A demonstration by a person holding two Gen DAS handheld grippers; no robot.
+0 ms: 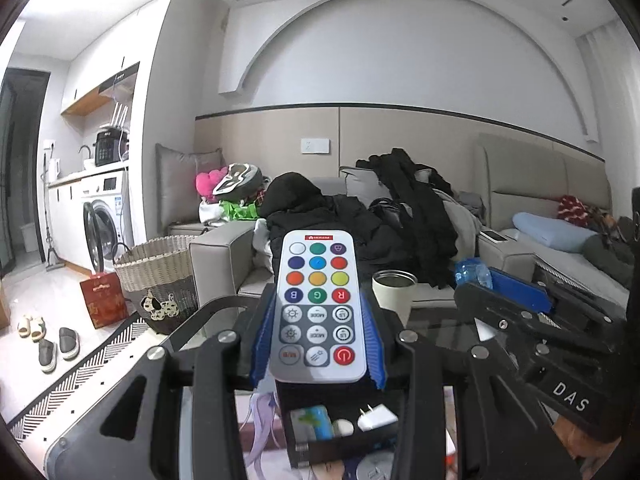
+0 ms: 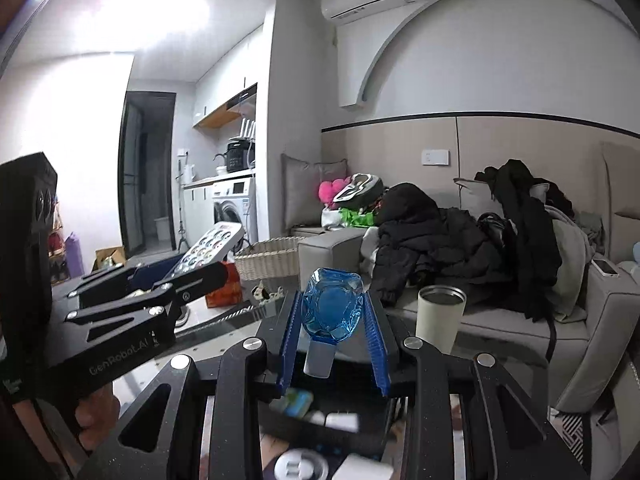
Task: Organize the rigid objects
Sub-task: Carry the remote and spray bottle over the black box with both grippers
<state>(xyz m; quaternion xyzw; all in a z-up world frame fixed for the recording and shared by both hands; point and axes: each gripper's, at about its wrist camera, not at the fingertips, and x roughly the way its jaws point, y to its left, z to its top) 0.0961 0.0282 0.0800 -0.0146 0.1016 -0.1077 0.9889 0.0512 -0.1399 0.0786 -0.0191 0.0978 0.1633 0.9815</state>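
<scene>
My left gripper (image 1: 318,320) is shut on a white remote control (image 1: 318,308) with coloured buttons, held up above a black open box (image 1: 340,444). The box holds a white plug (image 1: 376,418), a small round item and a green-blue packet. My right gripper (image 2: 334,324) is shut on a blue faceted bottle (image 2: 332,312) with a grey cap pointing down, also held above the box (image 2: 320,412). The right gripper shows at the right of the left wrist view (image 1: 520,300), the left gripper with the remote at the left of the right wrist view (image 2: 160,280).
A cream metal tumbler (image 1: 394,290) stands on the glass table (image 1: 200,328), also in the right wrist view (image 2: 440,312). Behind is a grey sofa (image 1: 224,256) piled with black clothes. A wicker basket (image 1: 160,276) and slippers are on the floor at left.
</scene>
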